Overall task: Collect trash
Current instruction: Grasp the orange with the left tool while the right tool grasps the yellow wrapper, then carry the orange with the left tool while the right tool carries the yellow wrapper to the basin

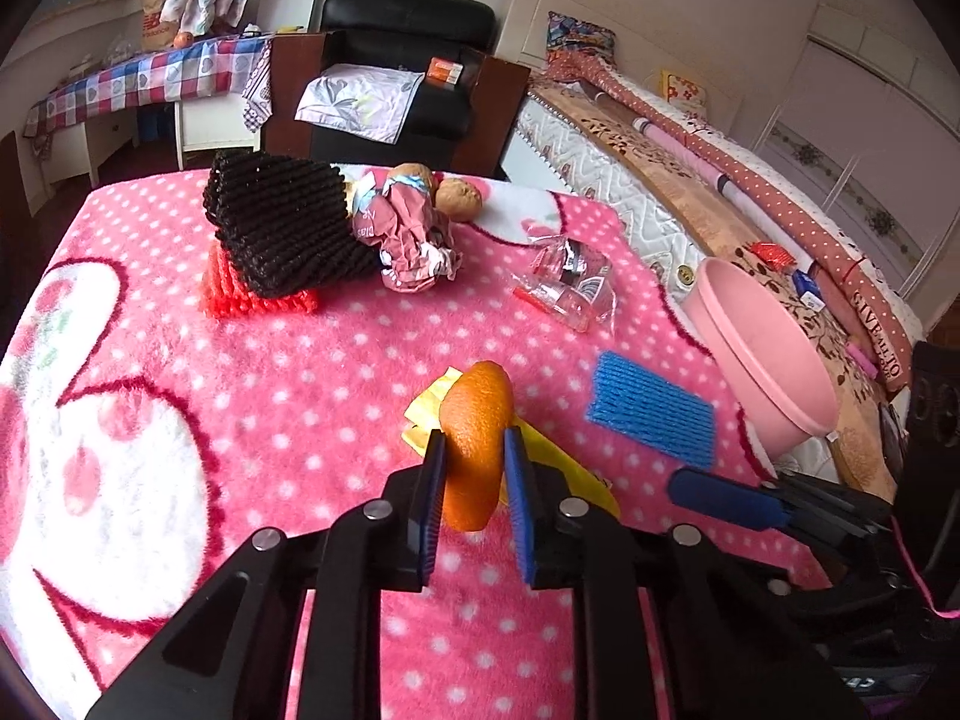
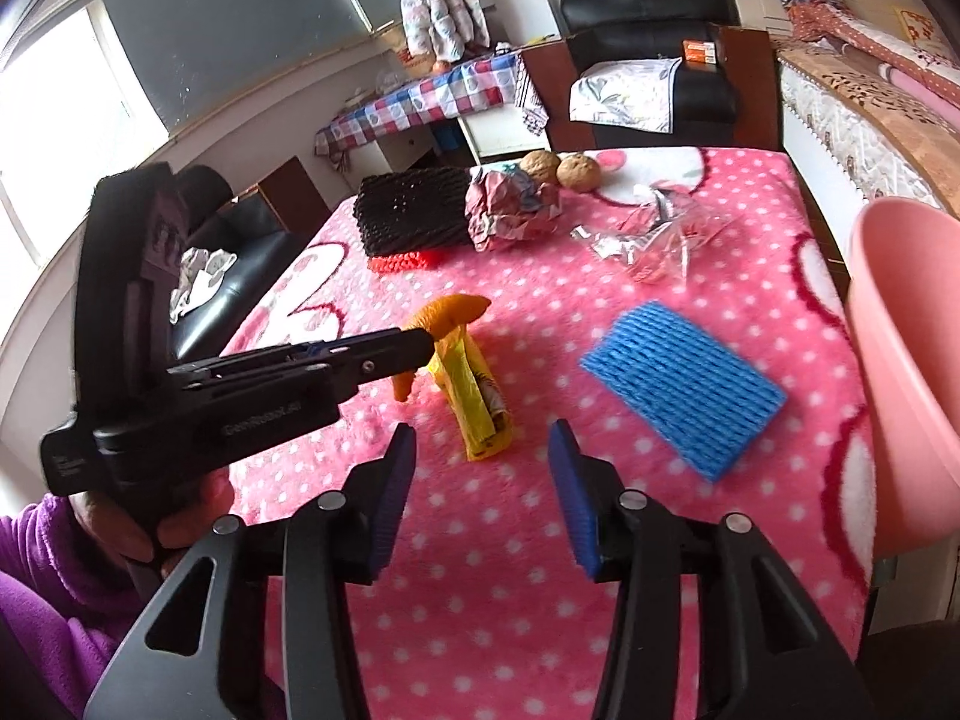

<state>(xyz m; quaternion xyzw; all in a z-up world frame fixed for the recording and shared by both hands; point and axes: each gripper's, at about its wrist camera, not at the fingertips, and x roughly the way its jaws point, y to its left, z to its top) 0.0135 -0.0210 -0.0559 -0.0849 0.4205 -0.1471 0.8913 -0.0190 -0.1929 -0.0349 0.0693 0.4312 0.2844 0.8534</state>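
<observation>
Left wrist view
peel: orange peel [image 1: 477, 444] sits between the fingers of the left gripper [image 1: 475, 450], just above the pink dotted blanket [image 1: 300, 360] on the table
left fingers: clamped on the peel, one blue pad on each face
handling: light, thin, curved, bends easily; waxy outside may slip; judged safe to squeeze, not fragile
hold point: mid-body, across the thin way, as taken now
axis: long axis runs away from the camera, far tip up and away, near tip down by the pads
wrapper: yellow wrapper [image 1: 540, 456] lies under and beside the peel, touching the blanket
bin: pink basin [image 1: 774, 384] at the right table edge, likely drop spot
other trash: blue foam net [image 1: 654, 414], clear crumpled plastic [image 1: 570, 288], crumpled pink paper [image 1: 414, 246], black foam net [image 1: 282, 228] over red net [image 1: 240, 294], all untouched

Right wrist view
right fingers: right gripper [image 2: 480, 480] apart, nothing between, above the blanket near the wrapper [image 2: 480, 390]
peel: seen side-on [image 2: 447, 312], pinched at the left gripper's tip, arched, long axis roughly level, pointed end to the right
wrapper handling: thin film, light, crinkly, slippery; long axis toward the camera; judged best pinched at the near end
blue net: [image 2: 684, 384] soft, flat, long axis diagonal
person: purple sleeve [image 2: 36, 588] at lower left
</observation>
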